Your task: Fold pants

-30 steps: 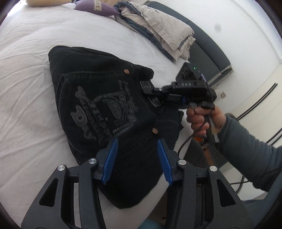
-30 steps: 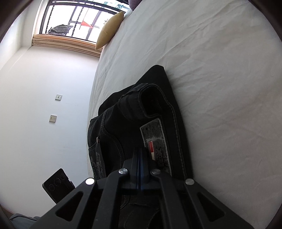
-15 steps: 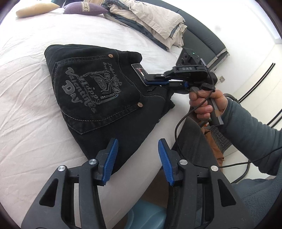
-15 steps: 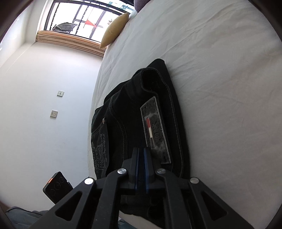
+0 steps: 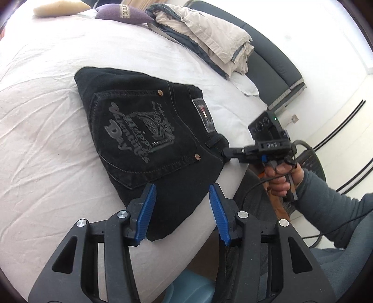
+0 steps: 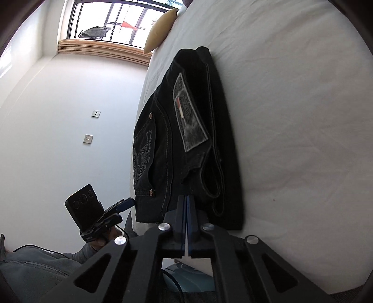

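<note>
The folded black pants [image 5: 149,139] lie flat on the white bed [image 5: 46,144], pocket print facing up, their near edge reaching the bed's rim; a grey waistband patch [image 6: 190,121] shows on the pants' upper side. The left gripper [image 5: 181,207] hovers over the pants' near corner, its blue pads apart with nothing pinched between them. The right gripper [image 6: 186,209], carried by a hand [image 5: 279,179] in a grey sleeve [image 5: 326,202], has just been closing; its pads meet at the pants' waist corner by the belt loop, though whether cloth is caught between them cannot be told. Beyond the pants, crumpled beige bedding [image 5: 209,35] and a purple pillow [image 5: 123,15] rest on the bed.
</note>
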`<control>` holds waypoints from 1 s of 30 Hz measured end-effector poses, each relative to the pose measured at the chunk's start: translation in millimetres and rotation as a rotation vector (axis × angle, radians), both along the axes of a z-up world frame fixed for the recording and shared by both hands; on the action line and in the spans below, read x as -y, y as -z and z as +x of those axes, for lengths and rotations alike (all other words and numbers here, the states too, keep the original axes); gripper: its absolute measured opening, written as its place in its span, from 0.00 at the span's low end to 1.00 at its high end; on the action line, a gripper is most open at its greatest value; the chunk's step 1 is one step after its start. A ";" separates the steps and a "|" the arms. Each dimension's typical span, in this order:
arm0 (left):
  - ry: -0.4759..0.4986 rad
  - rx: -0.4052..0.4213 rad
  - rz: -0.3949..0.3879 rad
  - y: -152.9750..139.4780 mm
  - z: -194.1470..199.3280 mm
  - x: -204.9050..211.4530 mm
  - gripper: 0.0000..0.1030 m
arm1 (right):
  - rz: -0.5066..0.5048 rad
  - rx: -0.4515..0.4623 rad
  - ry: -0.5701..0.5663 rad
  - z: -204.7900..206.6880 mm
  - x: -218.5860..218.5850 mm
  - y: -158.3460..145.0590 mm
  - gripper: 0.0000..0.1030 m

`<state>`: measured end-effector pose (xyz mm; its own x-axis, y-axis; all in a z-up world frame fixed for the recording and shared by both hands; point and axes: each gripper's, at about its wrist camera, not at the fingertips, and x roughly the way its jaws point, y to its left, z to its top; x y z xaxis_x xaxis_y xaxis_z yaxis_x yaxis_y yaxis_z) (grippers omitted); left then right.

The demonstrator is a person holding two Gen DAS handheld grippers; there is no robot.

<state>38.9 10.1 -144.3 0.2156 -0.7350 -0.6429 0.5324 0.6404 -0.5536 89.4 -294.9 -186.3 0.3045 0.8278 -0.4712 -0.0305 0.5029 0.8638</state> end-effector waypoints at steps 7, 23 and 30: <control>-0.222 -0.014 -0.053 -11.8 46.4 -54.7 0.69 | 0.008 0.139 0.118 8.3 38.0 -40.9 0.73; -0.214 -0.300 -0.023 52.0 111.9 -23.2 0.69 | -0.030 -0.011 -0.020 117.0 -6.0 -5.1 0.72; -0.202 -0.290 0.064 50.2 110.2 -13.3 0.38 | -0.194 -0.014 -0.065 112.7 -35.3 -14.3 0.48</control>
